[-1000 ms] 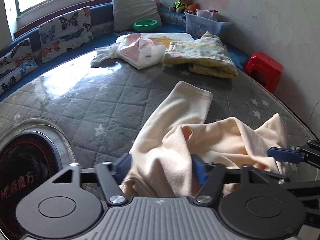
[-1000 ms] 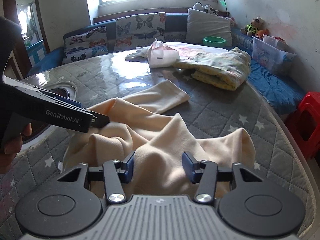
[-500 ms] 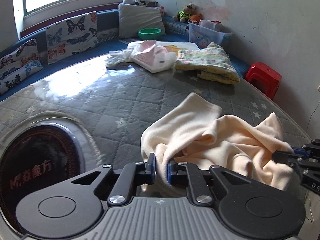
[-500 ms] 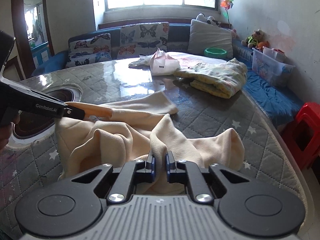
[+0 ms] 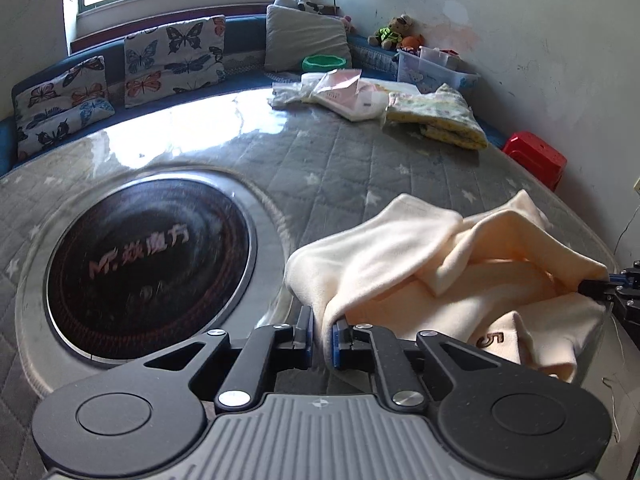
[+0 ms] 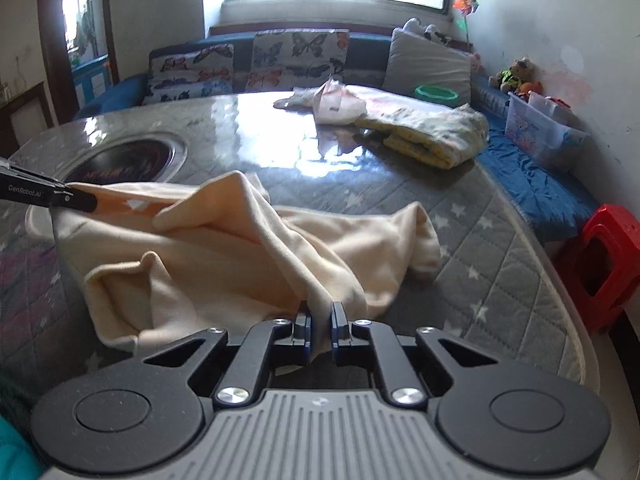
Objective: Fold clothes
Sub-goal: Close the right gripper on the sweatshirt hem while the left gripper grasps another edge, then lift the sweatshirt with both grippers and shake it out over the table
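A cream garment [image 5: 448,264] lies bunched on the grey quilted table [image 5: 328,168], near its front edge. My left gripper [image 5: 322,336] is shut on the garment's left edge. My right gripper [image 6: 319,334] is shut on a fold at the garment's [image 6: 240,248] near side. Each gripper also shows in the other view: the right one [image 5: 604,286] pinches cloth at the far right, the left one [image 6: 76,200] holds it at the left. A brown "5" [image 5: 493,338] is printed on the cloth.
A round black hob [image 5: 144,276] is set into the table at the left. A folded yellow patterned blanket [image 5: 436,118] and a pink-white bag [image 5: 348,94] lie at the far side. A red stool [image 6: 604,264] stands off the right edge. Butterfly cushions [image 6: 296,58] line the bench.
Both grippers closed on the cream garment about half a second ago and have since pulled it toward me and the table's edge; the cloth now stretches between them.
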Tool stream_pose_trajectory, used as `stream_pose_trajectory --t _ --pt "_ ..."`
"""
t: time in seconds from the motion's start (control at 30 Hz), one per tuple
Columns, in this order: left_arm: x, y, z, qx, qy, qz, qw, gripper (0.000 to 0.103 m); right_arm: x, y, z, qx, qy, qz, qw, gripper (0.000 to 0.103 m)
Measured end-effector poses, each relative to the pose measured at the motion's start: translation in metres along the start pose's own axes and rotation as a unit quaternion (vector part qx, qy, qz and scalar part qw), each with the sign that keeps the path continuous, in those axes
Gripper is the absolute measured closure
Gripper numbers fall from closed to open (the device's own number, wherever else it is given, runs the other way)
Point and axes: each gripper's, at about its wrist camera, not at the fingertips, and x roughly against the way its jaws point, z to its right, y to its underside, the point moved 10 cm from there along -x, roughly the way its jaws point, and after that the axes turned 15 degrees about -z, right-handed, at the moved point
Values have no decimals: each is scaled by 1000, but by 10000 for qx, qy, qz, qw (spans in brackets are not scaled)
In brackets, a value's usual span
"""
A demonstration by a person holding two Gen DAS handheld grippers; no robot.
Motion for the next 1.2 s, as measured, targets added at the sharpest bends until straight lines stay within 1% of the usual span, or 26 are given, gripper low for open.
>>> stream_pose_trajectory --t 0.07,0.17,0.2,0.23,0.27,0.3,0.33,0.4,0.47,0.5,0.57,0.6,0.67,0.8,0.93,1.07,1.2 --pt "-4 7 0 -17 -24 -82 10000 88 -3 1 -2 8 19 -40 10000 95" --pt "-9 11 -1 -40 -115 -126 9998 79 -9 3 -6 20 47 -101 9999 92" --pt "-10 10 -1 -61 -134 -120 9998 72 -10 3 -7 24 57 -121 9999 91" --pt "-10 10 0 -82 -153 -114 9998 67 -12 4 -8 28 66 -141 9999 89" --pt "-11 9 0 -107 -175 -103 9997 59 -14 5 -10 32 76 -161 9998 88" --pt "-11 8 0 -135 -201 -85 9997 55 -15 5 -11 36 85 -182 9998 85" --pt "-13 7 0 -160 -226 -79 9996 54 -17 5 -12 35 97 -205 9997 82" --pt "-17 7 -1 -185 -240 -114 9995 54 -22 14 -12 49 162 -282 9995 82" --pt "-22 9 -1 -225 -199 -189 9994 56 -24 16 -11 91 203 -319 9992 82" --pt "-25 11 -1 -254 -172 -240 9992 64 -25 17 -11 114 204 -324 9992 82" --pt "-28 13 0 -285 -97 -326 9990 84 -25 18 -10 169 213 -321 9991 89" --pt "-29 13 -1 -275 -61 -341 9990 88 -23 15 -10 221 246 -280 9991 93" --pt "-27 9 -3 -249 -25 -294 9993 93 -17 4 -9 340 345 -148 9987 95" --pt "-13 -10 -12 -143 -72 -19 9999 95 -4 -23 -9 578 515 155 9969 97" --pt "11 -43 -32 34 -249 392 9989 97 9 -73 -15 890 574 622 9924 98" --pt "33 -80 -63 358 -396 691 9962 97 19 -121 -25 1077 586 989 9875 98" --pt "64 -115 -107 750 -635 1069 9894 98 26 -176 -40 1126 473 1318 9837 99"
